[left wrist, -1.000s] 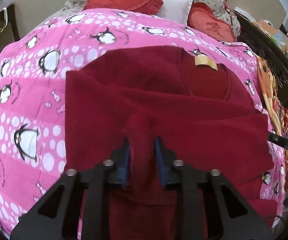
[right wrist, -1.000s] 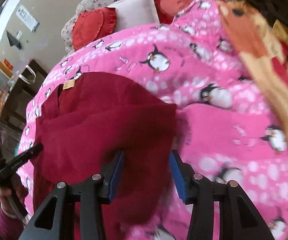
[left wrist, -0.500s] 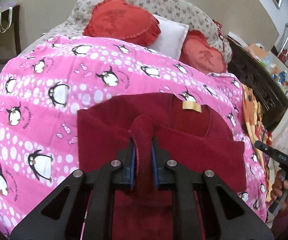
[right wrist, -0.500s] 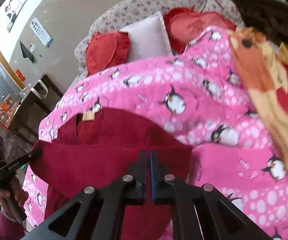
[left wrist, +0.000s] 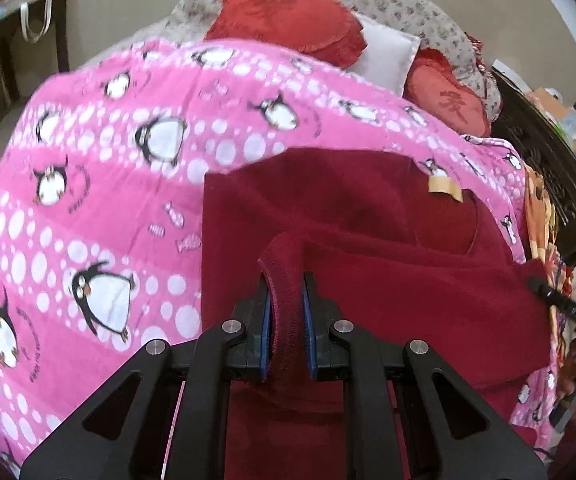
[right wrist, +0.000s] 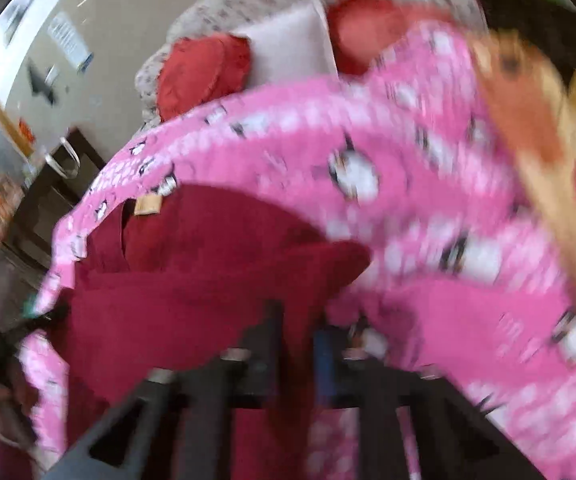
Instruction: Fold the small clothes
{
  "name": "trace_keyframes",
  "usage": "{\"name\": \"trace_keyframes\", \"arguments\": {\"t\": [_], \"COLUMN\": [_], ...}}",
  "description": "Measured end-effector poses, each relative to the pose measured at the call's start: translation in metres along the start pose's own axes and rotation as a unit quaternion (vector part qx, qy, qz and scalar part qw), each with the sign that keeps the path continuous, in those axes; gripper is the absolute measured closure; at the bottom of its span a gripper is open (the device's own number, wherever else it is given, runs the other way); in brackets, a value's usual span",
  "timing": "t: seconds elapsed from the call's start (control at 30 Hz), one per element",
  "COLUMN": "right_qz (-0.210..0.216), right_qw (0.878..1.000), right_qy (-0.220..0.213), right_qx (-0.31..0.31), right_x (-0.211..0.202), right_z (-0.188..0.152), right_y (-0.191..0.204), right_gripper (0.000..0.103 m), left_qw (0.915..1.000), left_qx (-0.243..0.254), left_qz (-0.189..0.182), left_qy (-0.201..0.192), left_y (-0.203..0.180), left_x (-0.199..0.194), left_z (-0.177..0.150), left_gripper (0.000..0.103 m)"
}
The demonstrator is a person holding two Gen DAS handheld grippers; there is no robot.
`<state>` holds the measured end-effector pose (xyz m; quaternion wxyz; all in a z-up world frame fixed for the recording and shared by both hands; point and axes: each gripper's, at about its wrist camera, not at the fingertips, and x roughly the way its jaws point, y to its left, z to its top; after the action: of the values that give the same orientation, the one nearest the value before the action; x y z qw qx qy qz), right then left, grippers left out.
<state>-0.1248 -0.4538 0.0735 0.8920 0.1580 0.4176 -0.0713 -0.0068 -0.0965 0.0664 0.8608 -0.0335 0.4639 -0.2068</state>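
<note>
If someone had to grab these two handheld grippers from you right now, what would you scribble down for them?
Left gripper: shut on a pinched ridge of the dark red fleece garment.
Right gripper: its jaws have just been closing on the same garment's other side; the view is blurred, but cloth sits between them.
The garment lies on the pink penguin-print blanket, tan neck label at the far end.
Done: near edge gripped at two points.
Left: probably carry that edge toward the label, lay it flat, release.

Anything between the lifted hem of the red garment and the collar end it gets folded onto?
Nothing visible. Both tongs, left and right, are shut on the red garment; ahead lies only its own fabric up to the tan label, on the pink penguin blanket.
</note>
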Motion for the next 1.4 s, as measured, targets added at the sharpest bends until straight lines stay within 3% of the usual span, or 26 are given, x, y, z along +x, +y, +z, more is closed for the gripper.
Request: {"name": "trace_keyframes", "arguments": {"t": [0.17, 0.23, 0.3, 0.33, 0.47, 0.6, 0.77, 0.87, 1.13, 1.23, 1.4], "right_qz": [-0.043, -0.036, -0.043, -0.044, 0.014, 0.031, -0.072, -0.044, -0.028, -0.013, 0.003], "right_qw": [0.999, 0.999, 0.998, 0.998, 0.999, 0.997, 0.991, 0.995, 0.998, 0.998, 0.998], "right_qy": [0.031, 0.026, 0.014, 0.010, 0.013, 0.049, 0.093, 0.087, 0.056, 0.058, 0.062], "right_qx": [0.006, 0.024, 0.047, 0.050, 0.026, -0.042, -0.064, -0.009, -0.015, -0.011, -0.011], "right_x": [0.033, 0.031, 0.010, 0.001, -0.036, -0.035, 0.005, -0.005, -0.054, -0.064, -0.073], "right_z": [-0.006, -0.009, -0.010, -0.012, -0.025, -0.052, -0.079, -0.079, -0.082, -0.090, -0.107], "right_y": [-0.016, -0.023, -0.029, -0.030, -0.012, 0.023, 0.012, -0.003, 0.005, 0.012, 0.025], "right_gripper": [0.094, 0.092, 0.072, 0.072, 0.072, 0.072, 0.072, 0.072, 0.071, 0.063, 0.062], "left_qw": [0.9990, 0.9990, 0.9992, 0.9991, 0.9990, 0.9983, 0.9961, 0.9960, 0.9957, 0.9956, 0.9959], "left_qx": [0.013, 0.010, 0.011, 0.015, 0.029, 0.038, 0.053, 0.052, 0.057, 0.064, 0.070], "left_qz": [0.011, 0.012, 0.011, 0.015, 0.025, 0.038, 0.063, 0.066, 0.070, 0.068, 0.058], "left_qy": [0.041, 0.042, 0.036, 0.036, 0.026, 0.021, 0.031, 0.029, 0.019, 0.012, 0.004], "left_y": [-0.006, -0.006, -0.006, -0.006, -0.009, -0.013, -0.013, -0.012, -0.014, -0.017, -0.021], "left_x": [0.028, 0.028, 0.020, 0.016, 0.001, 0.000, 0.014, 0.010, -0.016, -0.028, -0.049], "left_z": [-0.012, -0.015, -0.016, -0.016, -0.020, -0.028, -0.042, -0.043, -0.050, -0.056, -0.067], "left_gripper": [0.090, 0.090, 0.087, 0.085, 0.085, 0.085, 0.080, 0.080, 0.080, 0.080, 0.080]}}
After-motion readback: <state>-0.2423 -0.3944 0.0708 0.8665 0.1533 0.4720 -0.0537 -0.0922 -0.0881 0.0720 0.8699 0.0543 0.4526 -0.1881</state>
